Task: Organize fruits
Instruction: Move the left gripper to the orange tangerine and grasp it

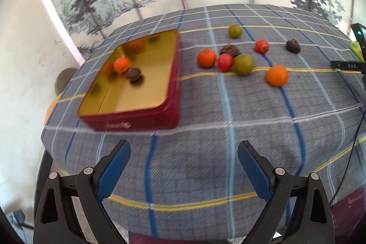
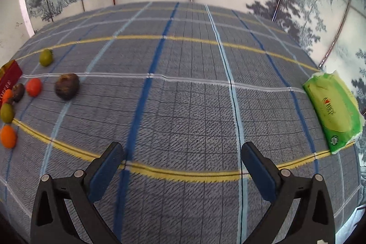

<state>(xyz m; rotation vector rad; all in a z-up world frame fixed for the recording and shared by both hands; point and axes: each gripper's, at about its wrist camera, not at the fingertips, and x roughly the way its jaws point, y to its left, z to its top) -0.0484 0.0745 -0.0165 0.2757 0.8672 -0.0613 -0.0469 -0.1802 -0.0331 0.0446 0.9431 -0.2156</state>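
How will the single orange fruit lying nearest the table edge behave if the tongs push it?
The orange fruit looks round and smooth, so it would probably roll rather than slide. It lies alone on the flat tablecloth, with nothing nearby to stop it. Its skin may be slippery.

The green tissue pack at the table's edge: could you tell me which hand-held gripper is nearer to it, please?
Right. The right hand-held gripper has the green tissue pack just ahead to its right; the left hand-held gripper sees only a sliver of it at the far right edge.
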